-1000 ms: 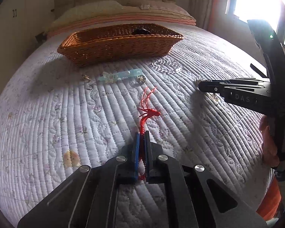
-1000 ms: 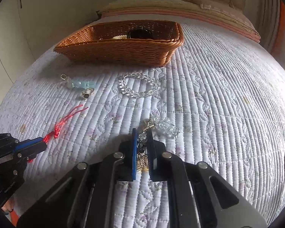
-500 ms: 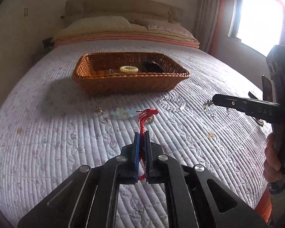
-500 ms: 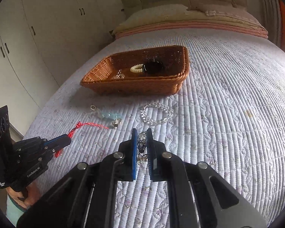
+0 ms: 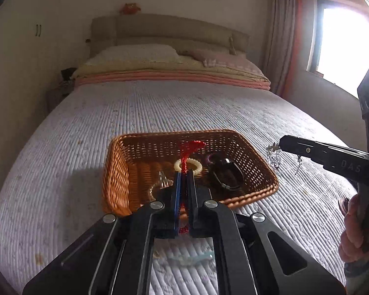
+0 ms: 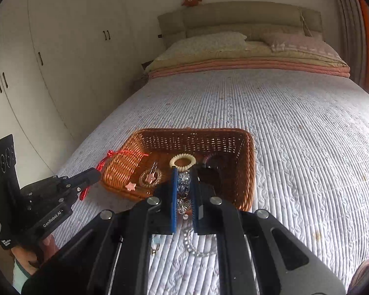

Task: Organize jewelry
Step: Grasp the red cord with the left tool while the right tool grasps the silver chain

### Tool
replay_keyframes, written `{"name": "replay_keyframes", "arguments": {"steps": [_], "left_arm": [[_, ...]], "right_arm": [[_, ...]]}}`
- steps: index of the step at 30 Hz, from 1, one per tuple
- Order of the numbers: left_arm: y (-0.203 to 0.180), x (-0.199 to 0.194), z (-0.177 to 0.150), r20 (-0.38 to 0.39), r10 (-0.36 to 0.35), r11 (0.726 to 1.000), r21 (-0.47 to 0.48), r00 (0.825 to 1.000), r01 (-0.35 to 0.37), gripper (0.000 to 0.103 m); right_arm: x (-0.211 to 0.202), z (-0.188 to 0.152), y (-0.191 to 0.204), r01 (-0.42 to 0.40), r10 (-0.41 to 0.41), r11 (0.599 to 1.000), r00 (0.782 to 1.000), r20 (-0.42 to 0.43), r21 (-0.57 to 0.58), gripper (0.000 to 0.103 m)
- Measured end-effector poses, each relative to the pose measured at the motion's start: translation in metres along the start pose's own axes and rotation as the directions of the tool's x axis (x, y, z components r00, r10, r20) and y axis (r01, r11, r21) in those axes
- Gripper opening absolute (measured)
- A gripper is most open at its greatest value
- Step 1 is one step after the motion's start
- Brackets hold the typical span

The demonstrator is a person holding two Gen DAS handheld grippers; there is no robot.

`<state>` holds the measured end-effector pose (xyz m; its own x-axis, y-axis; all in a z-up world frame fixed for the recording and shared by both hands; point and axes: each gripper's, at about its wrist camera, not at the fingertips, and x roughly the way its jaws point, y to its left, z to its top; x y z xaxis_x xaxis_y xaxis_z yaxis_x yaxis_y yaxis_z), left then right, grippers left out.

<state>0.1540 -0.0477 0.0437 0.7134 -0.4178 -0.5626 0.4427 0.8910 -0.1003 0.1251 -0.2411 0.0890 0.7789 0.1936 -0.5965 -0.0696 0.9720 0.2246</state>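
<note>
Leftmost, left gripper (image 6: 96, 172): jaws clamped on a red cord bracelet (image 5: 188, 152), held in the air at the basket's left rim in the right wrist view.
Red cord, left wrist view: it stands up from between the fingers in front of the wicker basket (image 5: 115, 169), its lower end showing behind the pads.
Red cord, right wrist view: a knot and a thin strand (image 6: 125, 153) reach over the rim, which the left wrist view cannot place.
Basket contents: cream ring bracelet (image 6: 183, 161), dark bracelet (image 5: 223, 169), a pink star (image 6: 131, 185) and a clear beaded ring (image 6: 147, 178); the star shows only in the right wrist view.
Right gripper (image 6: 184, 186): closed on a crystal bead bracelet (image 6: 183, 180) over the basket's near edge.
Crystal piece, left wrist view: it dangles from the right gripper's tip (image 5: 274, 156), right of the basket, above the quilt (image 5: 61, 172).
Quilt below: a clear bead bracelet (image 6: 196, 250) lies there, seen only in the right wrist view; a pale blue piece (image 5: 189, 260) lies under the left gripper.
Far right: a hand (image 5: 354, 228) grips the right handle.
</note>
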Motion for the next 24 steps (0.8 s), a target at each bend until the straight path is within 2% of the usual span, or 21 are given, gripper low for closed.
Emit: {"name": "replay_keyframes", "arguments": {"steps": [5, 8, 9, 14, 18, 24], "left_arm": [[0.014, 0.049, 0.008, -0.048, 0.019, 0.999, -0.027, 0.999, -0.020, 0.002], [0.016, 0.072, 0.004, -0.072, 0.103, 0.995, 0.010, 0.992, -0.102, 0.002], [0.018, 0.079, 0.001, -0.084, 0.111, 0.994, 0.015, 0.990, -0.110, 0.002], [0.025, 0.097, -0.004, -0.127, 0.105, 0.994, -0.009, 0.986, -0.106, 0.003], [0.030, 0.100, -0.007, -0.148, 0.087, 0.995, -0.034, 0.985, -0.093, 0.003], [0.030, 0.100, -0.008, -0.155, 0.067, 0.996, -0.042, 0.986, -0.075, 0.005]], "right_arm": [[0.052, 0.022, -0.021, 0.035, -0.033, 0.998, 0.998, -0.047, 0.052, 0.008], [0.085, 0.024, -0.033, 0.083, -0.075, 0.994, 0.992, -0.102, 0.068, 0.008], [0.095, 0.024, -0.037, 0.086, -0.076, 0.993, 0.989, -0.124, 0.076, 0.008], [0.123, 0.021, -0.047, 0.096, -0.080, 0.991, 0.982, -0.173, 0.088, 0.008], [0.129, 0.015, -0.050, 0.136, -0.119, 0.987, 0.975, -0.189, 0.081, 0.008], [0.135, 0.012, -0.050, 0.135, -0.114, 0.986, 0.973, -0.202, 0.093, 0.008]]}}
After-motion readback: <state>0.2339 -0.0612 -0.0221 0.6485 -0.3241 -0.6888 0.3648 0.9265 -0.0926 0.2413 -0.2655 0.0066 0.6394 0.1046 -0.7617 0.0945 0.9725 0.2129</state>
